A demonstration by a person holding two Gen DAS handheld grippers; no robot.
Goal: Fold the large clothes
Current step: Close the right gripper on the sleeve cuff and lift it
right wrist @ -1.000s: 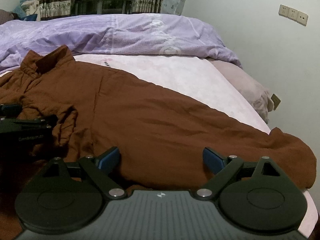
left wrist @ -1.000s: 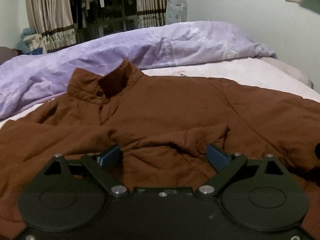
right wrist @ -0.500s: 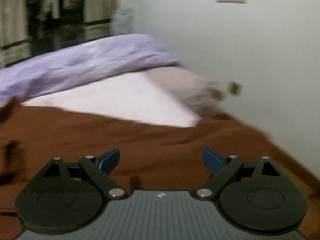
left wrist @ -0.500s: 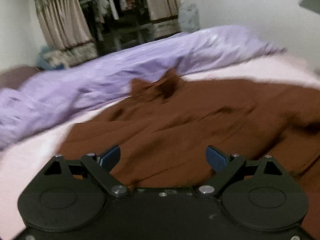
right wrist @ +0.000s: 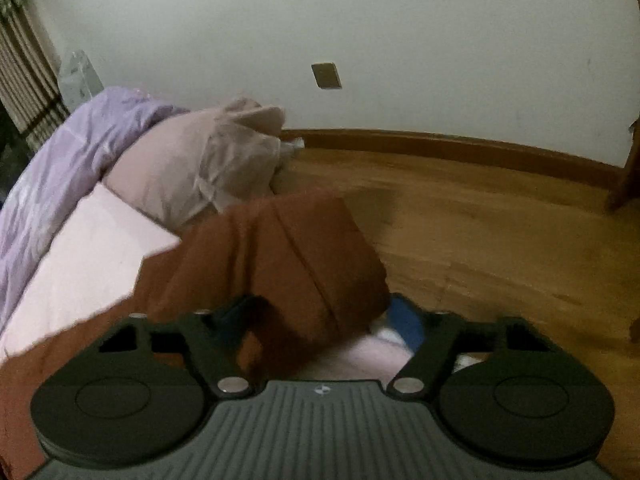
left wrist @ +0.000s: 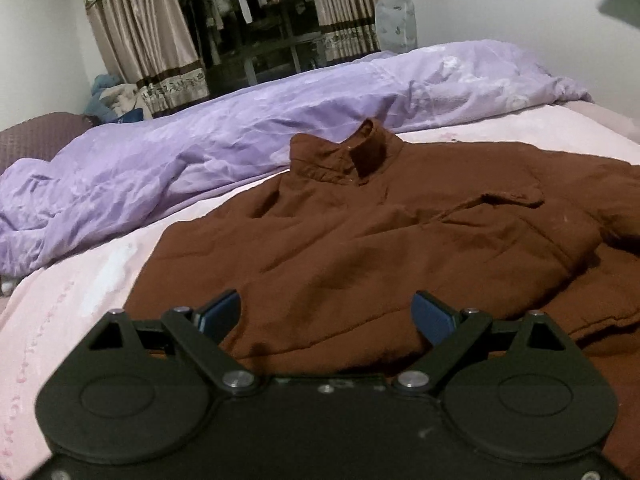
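A large brown jacket lies spread on the pink bed sheet, its collar toward the purple duvet. My left gripper is open and empty, just over the jacket's near left edge. In the right wrist view, the jacket's far end hangs over the bed's corner. My right gripper is open, its fingers on either side of that brown end, not closed on it.
A purple duvet is bunched along the far side of the bed. A beige pillow sits at the bed's corner. Wooden floor and a white wall lie beyond. Curtains hang at the back.
My left gripper swung left to the jacket's left edge. My right gripper swung right to the jacket's far end at the bed corner. Both stayed open.
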